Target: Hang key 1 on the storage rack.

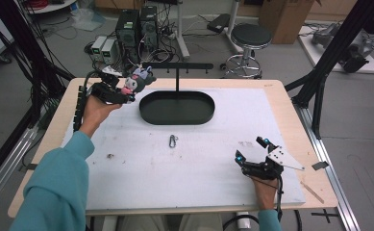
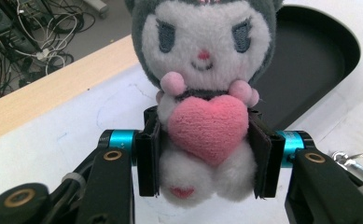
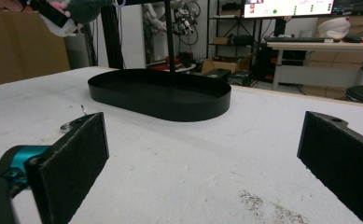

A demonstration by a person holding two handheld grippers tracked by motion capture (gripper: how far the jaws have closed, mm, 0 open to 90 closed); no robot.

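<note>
Left tool (image 2: 206, 161) squeezes fuzzy round-headed plush toy (image 2: 205, 70).

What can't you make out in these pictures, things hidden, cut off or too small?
- Plush toy: in the left gripper view the top edge cuts off its ears, and the pads cover its flanks.
- Metal clip: too small in the high view to tell its type; in the right gripper view a jaw half hides it.
- Black stand rising from the black tray: its top is cut off in the right gripper view.
</note>
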